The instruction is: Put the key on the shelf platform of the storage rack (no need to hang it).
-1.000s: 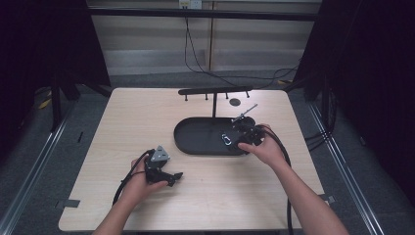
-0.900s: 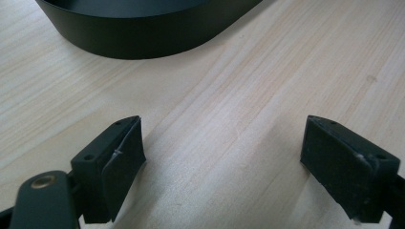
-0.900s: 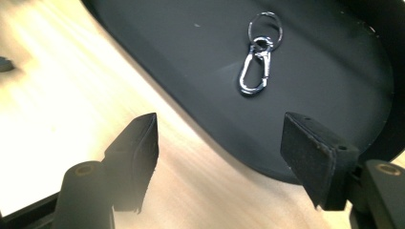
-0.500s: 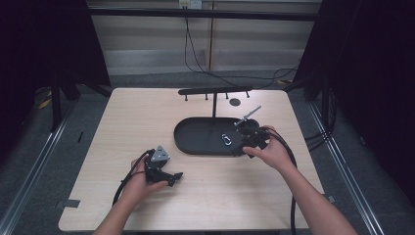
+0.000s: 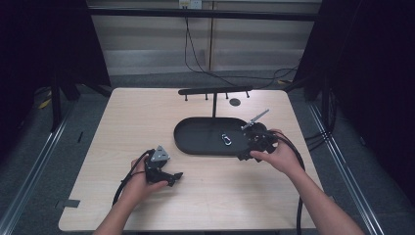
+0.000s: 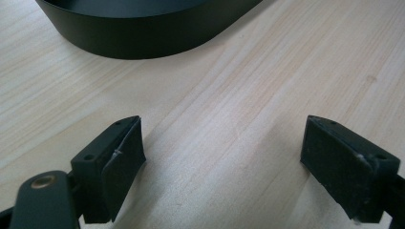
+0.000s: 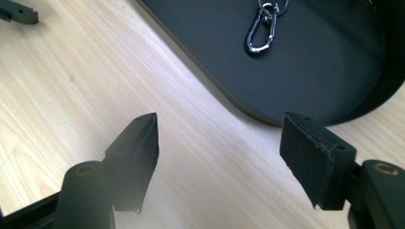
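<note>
Clip lies loose in tray, prob. staged for pickup: right gripper wide & empty beside rim, left gripper wide, idle over table.

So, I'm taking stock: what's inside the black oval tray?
A single silver carabiner clip lies on the tray floor. The right tool and hand cover the tray's right end.

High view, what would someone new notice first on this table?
Probably the black oval tray at the middle of the wooden table, with a small silver carabiner lying inside it. A black rack with pegs stands just behind the tray. The right claw sits open at the tray's right end, the left claw open over bare wood nearer the person.
</note>
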A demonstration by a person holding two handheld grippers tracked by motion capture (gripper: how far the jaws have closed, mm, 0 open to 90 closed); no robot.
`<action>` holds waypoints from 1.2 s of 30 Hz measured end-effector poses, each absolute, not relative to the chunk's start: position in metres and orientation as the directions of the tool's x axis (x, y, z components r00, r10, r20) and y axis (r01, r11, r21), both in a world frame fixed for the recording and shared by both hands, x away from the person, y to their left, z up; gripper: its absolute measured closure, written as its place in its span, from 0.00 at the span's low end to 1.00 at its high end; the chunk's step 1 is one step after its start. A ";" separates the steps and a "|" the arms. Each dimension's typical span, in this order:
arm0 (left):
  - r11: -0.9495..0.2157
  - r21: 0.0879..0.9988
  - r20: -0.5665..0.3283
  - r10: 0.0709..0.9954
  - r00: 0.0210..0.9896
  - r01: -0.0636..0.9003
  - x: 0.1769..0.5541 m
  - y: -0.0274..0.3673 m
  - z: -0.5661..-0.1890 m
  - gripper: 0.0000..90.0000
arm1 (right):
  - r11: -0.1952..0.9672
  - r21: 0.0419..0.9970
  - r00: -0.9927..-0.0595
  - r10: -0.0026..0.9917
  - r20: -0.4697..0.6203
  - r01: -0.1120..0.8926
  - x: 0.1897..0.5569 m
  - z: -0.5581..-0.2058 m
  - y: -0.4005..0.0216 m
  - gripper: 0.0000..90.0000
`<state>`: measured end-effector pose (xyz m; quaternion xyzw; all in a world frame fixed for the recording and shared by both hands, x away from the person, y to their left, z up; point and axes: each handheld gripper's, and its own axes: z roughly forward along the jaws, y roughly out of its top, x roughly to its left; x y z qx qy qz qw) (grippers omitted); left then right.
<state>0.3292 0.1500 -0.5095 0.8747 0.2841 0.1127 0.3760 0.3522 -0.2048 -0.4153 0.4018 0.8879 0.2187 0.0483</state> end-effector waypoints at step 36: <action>-0.556 0.722 -0.016 0.582 0.813 0.412 0.329 0.150 -0.510 0.16 | 0.547 0.415 -0.640 0.758 0.123 0.727 0.318 -0.441 -0.260 0.33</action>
